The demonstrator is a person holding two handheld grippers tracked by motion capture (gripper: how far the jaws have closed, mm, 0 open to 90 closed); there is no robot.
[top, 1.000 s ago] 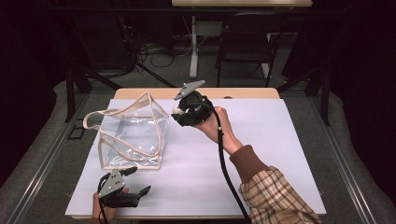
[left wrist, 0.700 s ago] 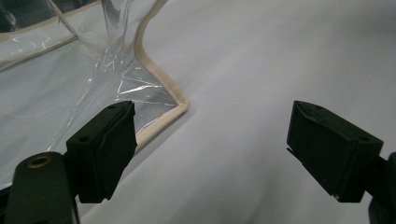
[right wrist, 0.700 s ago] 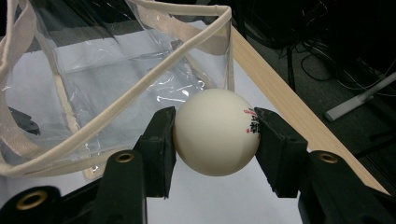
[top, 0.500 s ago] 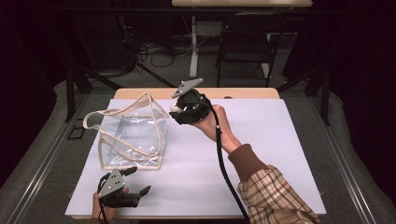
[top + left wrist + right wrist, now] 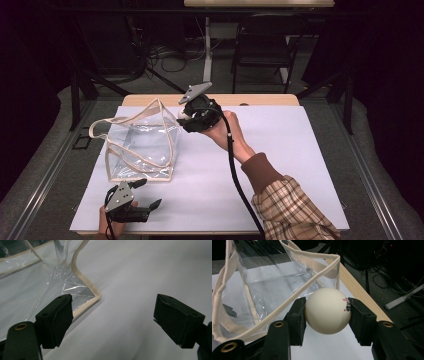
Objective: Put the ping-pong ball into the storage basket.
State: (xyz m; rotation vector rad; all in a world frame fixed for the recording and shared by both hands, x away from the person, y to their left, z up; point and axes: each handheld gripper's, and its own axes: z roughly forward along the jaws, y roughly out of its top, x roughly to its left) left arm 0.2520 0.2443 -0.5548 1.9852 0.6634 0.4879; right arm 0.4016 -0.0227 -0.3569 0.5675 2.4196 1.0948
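Jaws of right gripper (image 5: 327,312) clamped on white ball (image 5: 327,310) (red print on one side), held above counter (image 5: 280,165) beside clear bag (image 5: 142,145) rim. Left gripper (image 5: 112,320) jaws wide apart, holding nothing, near bag corner.

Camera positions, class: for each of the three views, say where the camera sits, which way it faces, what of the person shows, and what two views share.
High view: above the table's near side, looking forward and down; forearms, right gripper, left gripper.
Left gripper view: on the left gripper, looking along open jaws at the white table cover.
Right gripper view: on the right gripper, looking at the white ball it grips.
Shared: the clear bag.
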